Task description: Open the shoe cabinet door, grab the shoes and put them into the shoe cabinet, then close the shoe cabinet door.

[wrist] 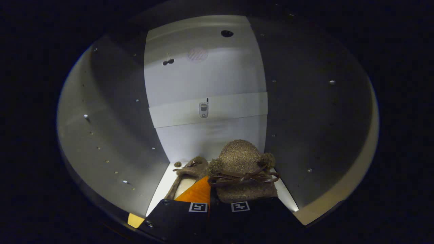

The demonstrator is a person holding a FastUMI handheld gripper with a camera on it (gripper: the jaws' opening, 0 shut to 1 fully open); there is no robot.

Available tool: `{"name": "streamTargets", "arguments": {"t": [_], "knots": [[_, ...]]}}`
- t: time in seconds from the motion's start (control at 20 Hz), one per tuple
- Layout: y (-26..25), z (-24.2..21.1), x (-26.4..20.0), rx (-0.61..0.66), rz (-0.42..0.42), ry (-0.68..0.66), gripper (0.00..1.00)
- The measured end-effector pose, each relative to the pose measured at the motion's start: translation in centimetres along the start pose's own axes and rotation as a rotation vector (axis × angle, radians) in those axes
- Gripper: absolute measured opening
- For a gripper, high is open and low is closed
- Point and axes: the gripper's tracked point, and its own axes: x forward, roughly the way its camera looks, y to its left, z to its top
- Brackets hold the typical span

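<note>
**Inside the shoe cabinet, tongs closing on a shoe**

Here the tongs (208, 200) are reaching into the shoe cabinet (118, 135), their two fingers lying close together at the bottom centre of the frame with barely a gap between them. The right shoe (240, 166) is sitting just ahead of the fingers, its rear edge seeming to be caught between the fingertips, though the contact itself is hiding behind them. The left shoe (190, 171) is lying just beside it, slightly to the left of centre and partly behind the left finger.

Both shoes are showing a fuzzy brown knitted surface; the right one is carrying a thin dark brown bow (245, 177) and small pom-poms at its sides.

Two shoes are resting on the pale cabinet floor (166, 183), toes pointing toward the white back panel (203, 78). One small round hole (227, 33) is showing high on that panel.
</note>
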Motion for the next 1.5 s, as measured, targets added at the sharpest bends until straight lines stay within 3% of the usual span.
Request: {"name": "streamTargets", "arguments": {"t": [0.35,0.7,0.8,1.0,1.1,1.35,1.5], "knots": [[-1.2,-4.5,7.1,-0.039,-0.059,0.139,0.10],[-1.3,-6.5,8.0,0.006,-0.086,0.224,0.14],[-1.1,-6.4,7.6,0.009,-0.074,0.231,0.22],[-0.7,-6.3,5.6,-0.021,-0.065,0.237,0.68],[-0.6,-6.1,4.2,-0.051,-0.059,0.237,0.81],[-0.8,-4.7,-0.2,-0.110,-0.051,0.177,0.98],[-0.4,-2.9,-3.7,-0.096,-0.036,0.092,0.98]]}}
